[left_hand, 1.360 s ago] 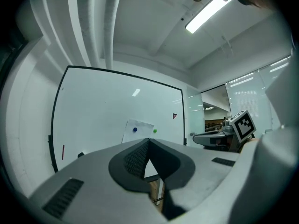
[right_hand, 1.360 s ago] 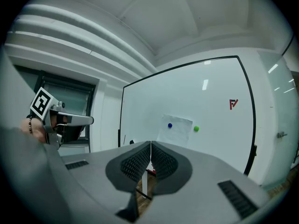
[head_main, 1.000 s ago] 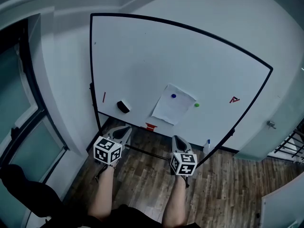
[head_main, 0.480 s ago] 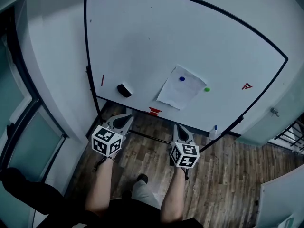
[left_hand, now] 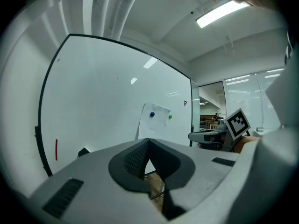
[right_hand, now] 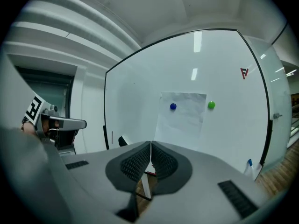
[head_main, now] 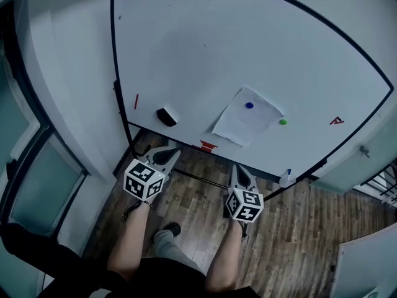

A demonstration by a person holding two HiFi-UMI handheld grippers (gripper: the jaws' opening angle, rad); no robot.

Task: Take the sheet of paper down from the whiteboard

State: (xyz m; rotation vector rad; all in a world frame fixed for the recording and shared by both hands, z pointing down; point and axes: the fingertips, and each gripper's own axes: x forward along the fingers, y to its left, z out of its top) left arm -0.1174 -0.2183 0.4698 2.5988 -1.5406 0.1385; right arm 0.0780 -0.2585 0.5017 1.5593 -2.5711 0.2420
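While left gripper and right gripper hang clenched, empty, short of the whiteboard, sheet of paper sits pinned under blue magnet; green magnet seems just off its edge. Best: pinch a lower corner, then lift blue magnet off.

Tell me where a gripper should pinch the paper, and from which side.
Likely a lower corner of the paper, coming from below: the blue magnet pins it near the top edge, and nothing holds the bottom edge flat to the whiteboard.
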